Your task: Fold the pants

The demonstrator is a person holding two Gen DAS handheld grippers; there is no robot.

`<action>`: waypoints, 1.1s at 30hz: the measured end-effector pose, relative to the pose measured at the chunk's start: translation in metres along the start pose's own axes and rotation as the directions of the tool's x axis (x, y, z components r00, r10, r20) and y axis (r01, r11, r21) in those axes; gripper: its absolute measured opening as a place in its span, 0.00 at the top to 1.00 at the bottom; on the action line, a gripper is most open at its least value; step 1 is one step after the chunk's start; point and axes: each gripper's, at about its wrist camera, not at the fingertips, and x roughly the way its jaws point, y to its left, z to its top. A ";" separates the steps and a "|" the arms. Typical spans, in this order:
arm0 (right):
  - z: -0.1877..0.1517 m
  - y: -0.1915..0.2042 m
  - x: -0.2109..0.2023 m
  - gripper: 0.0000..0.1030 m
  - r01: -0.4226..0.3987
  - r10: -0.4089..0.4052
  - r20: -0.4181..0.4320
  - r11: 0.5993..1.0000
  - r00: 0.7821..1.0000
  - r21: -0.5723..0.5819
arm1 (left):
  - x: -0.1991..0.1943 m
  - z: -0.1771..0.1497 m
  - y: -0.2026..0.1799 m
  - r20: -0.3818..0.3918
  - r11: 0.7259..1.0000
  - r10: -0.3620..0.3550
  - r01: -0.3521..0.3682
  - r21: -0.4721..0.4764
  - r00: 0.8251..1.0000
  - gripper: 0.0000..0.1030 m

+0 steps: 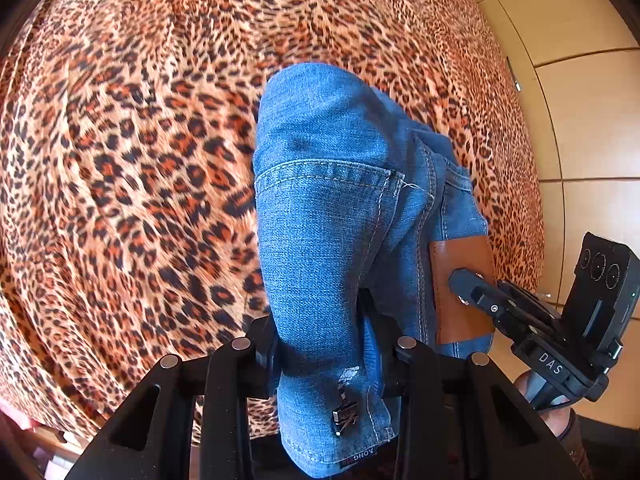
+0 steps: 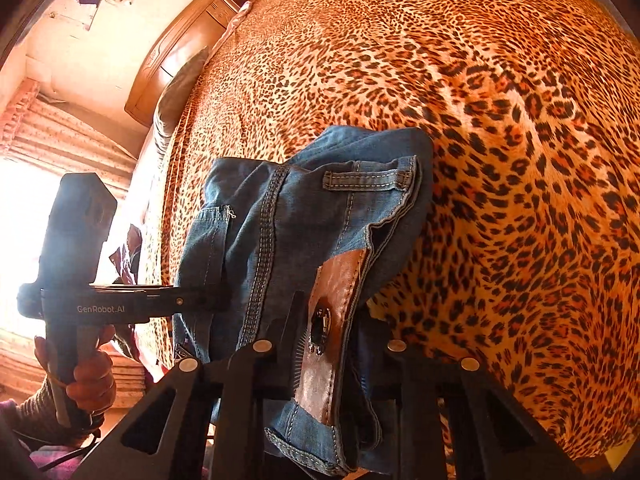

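Blue denim pants (image 1: 332,208) hang from both grippers above a leopard-print bedspread (image 1: 132,168). My left gripper (image 1: 324,344) is shut on the waistband near a back pocket. My right gripper (image 2: 332,340) is shut on the waistband at the brown leather patch (image 2: 336,300). In the left wrist view the right gripper (image 1: 464,280) shows at the right, its tip on the patch (image 1: 460,256). In the right wrist view the left gripper (image 2: 192,302) shows at the left, held by a hand. The pant legs droop down out of sight behind the bunched seat.
The bedspread (image 2: 500,160) covers the whole bed. A wooden headboard (image 2: 176,52) and a grey pillow (image 2: 176,88) lie at the far end. A tiled floor (image 1: 580,100) runs along the bed's right side. A bright curtained window (image 2: 32,184) is at the left.
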 end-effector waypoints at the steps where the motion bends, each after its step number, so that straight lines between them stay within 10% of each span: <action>1: 0.011 0.008 0.002 0.79 -0.008 0.009 0.012 1.000 1.000 -0.012 | -0.010 0.007 0.000 0.031 1.000 0.009 -0.009 0.007 0.999 0.70; 12: 0.116 0.057 0.014 0.78 0.016 0.001 0.101 0.987 0.995 -0.163 | -0.076 0.066 0.013 0.286 0.990 0.141 -0.140 -0.024 0.948 0.69; 21: 0.140 0.027 0.121 0.58 0.240 -0.248 -0.080 0.966 0.966 -0.097 | 0.028 0.116 0.059 0.112 0.960 0.268 -0.254 -0.119 0.957 0.64; 26: 0.142 0.025 0.111 0.48 0.259 -0.261 -0.074 0.965 0.963 -0.039 | 0.021 0.109 0.065 0.153 0.965 0.242 -0.220 -0.145 0.958 0.59; 33: 0.129 0.040 0.070 0.27 0.342 -0.345 -0.039 0.938 0.938 -0.063 | -0.015 0.082 0.062 0.245 0.933 0.348 -0.308 -0.188 0.905 0.40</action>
